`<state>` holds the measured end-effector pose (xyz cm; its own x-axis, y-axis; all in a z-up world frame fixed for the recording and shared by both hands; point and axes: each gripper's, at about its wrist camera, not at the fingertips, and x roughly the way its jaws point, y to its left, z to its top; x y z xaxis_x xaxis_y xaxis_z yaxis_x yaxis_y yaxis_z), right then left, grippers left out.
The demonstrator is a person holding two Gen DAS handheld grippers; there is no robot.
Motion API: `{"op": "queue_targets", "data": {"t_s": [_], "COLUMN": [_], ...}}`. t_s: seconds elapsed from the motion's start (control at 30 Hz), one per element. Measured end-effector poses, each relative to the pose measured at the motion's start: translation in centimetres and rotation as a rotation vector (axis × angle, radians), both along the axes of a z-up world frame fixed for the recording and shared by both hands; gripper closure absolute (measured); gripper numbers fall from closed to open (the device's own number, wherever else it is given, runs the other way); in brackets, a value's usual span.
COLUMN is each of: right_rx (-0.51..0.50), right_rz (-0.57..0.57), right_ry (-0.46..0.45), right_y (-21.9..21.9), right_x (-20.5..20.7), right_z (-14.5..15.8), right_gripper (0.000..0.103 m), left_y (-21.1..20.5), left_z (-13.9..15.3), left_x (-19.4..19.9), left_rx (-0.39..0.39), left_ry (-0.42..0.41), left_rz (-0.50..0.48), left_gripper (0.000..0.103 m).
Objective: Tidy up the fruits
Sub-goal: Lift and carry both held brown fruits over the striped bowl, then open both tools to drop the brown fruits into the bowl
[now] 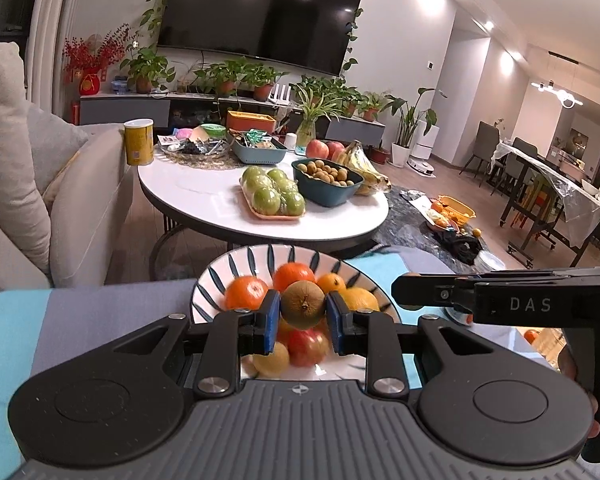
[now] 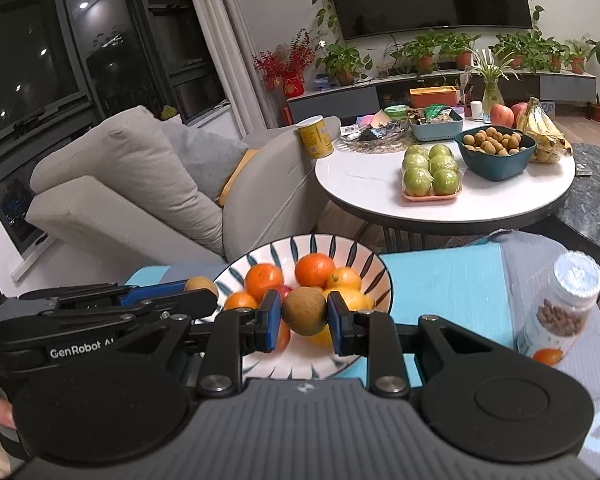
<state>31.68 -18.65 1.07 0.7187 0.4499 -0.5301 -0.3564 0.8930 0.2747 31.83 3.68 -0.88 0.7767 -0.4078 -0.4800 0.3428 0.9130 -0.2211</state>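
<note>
A white bowl with dark blue stripes point(image 1: 220, 270) point(image 2: 342, 246) stands on a blue and grey cloth and holds oranges point(image 1: 246, 292) point(image 2: 314, 269), a red apple point(image 1: 308, 346) and yellow fruit. My left gripper point(image 1: 303, 307) is shut on a brown kiwi point(image 1: 303, 303), held just above the fruit in the bowl. My right gripper point(image 2: 304, 313) is shut on a second brown kiwi point(image 2: 304, 310) over the same bowl. In the right wrist view the left gripper reaches in from the left, its kiwi point(image 2: 201, 282) at the bowl's left rim. In the left wrist view the right gripper's black arm point(image 1: 500, 300) crosses at the right.
A jar of nuts with a foil top point(image 2: 560, 312) stands to the right of the bowl. Beyond is a round white table point(image 2: 360, 184) with a tray of green apples point(image 2: 430, 174), a dark bowl of small brown fruit point(image 2: 494, 152) and bananas point(image 2: 542, 132). A grey sofa point(image 2: 140, 184) stands on the left.
</note>
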Motion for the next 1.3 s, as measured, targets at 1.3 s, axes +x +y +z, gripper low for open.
{"op": "queue_targets", "data": {"t_s": [1.3], "right_rx": [0.167], "right_rz": [-0.036], "right_ry": [0.103], "right_y": [-0.4], "right_x": [8.6], "right_z": [-2.7], "right_gripper": [0.043], "left_y": [-0.4], "left_z": [-2.8], "left_x": [9.7], "left_rx": [0.02], "left_ry": [0.123], "left_rz": [-0.026], "left_gripper": [0.069]}}
